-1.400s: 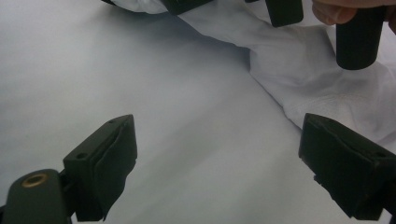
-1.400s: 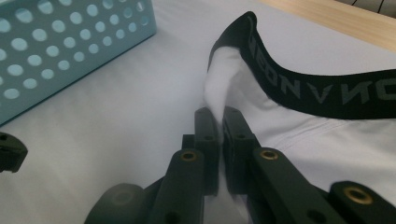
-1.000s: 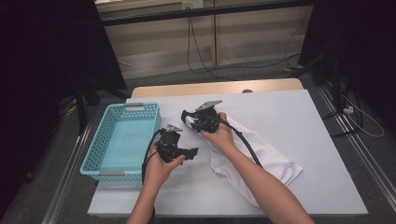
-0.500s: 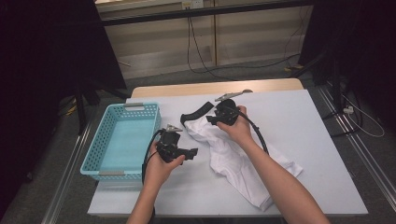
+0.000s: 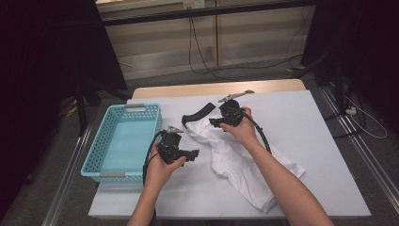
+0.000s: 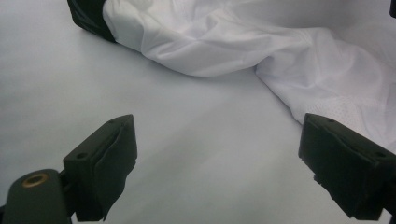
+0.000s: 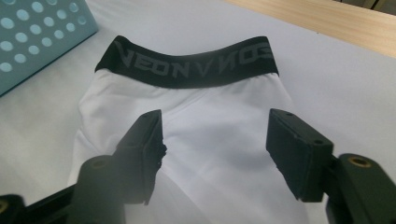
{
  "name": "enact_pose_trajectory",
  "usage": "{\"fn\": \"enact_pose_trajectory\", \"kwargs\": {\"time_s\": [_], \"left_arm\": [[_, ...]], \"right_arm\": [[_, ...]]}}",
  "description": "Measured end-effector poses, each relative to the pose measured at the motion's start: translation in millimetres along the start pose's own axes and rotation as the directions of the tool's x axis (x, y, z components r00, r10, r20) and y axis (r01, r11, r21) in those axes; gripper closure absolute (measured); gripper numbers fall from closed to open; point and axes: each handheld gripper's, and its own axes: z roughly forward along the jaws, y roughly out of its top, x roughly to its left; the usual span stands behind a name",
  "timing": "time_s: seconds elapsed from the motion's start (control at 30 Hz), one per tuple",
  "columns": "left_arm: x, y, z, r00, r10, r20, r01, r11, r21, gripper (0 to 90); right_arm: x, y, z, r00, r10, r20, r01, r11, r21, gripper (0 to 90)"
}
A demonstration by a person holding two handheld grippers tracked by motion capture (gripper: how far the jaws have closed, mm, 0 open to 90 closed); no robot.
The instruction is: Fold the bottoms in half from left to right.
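Lying crumpled across the middle of the pale surface point(image 5: 324, 141) is a white garment point(image 5: 235, 155) with a black lettered waistband point(image 7: 187, 63) at its far end. The right tool point(image 5: 221, 120) hovers over the garment just short of the waistband, jaws apart and holding nothing. The left tool point(image 5: 188, 154) is held above bare surface just beside the garment's near edge, jaws wide apart. A light blue basket point(image 5: 101, 141) sits at the left.
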Motion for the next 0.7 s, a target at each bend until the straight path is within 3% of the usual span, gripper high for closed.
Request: {"fn": "enact_pose_trajectory", "kwargs": {"time_s": [0.3, 0.43, 0.7], "left_arm": [[0.6, 0.2, 0.5, 1.0, 0.003, -0.001, -0.003, 1.0, 0.004, 11.9], [-0.1, 0.5, 0.9, 1.0, 0.002, -0.001, -0.002, 1.0, 0.003, 11.9], [1.3, 0.5, 0.9, 1.0, 0.003, 0.003, -0.003, 1.0, 0.005, 11.9]], "right_arm": [[-16.8, 0.1, -0.9, 0.9983, 0.035, 0.047, -0.033, 0.999, -0.037, 41.4], [-25.0, -3.6, 7.0, 0.9954, 0.05, 0.082, -0.048, 0.998, -0.03, 43.0], [-38.6, -8.1, 25.4, 0.9907, 0.088, 0.104, -0.083, 0.995, -0.05, 41.7]]}}
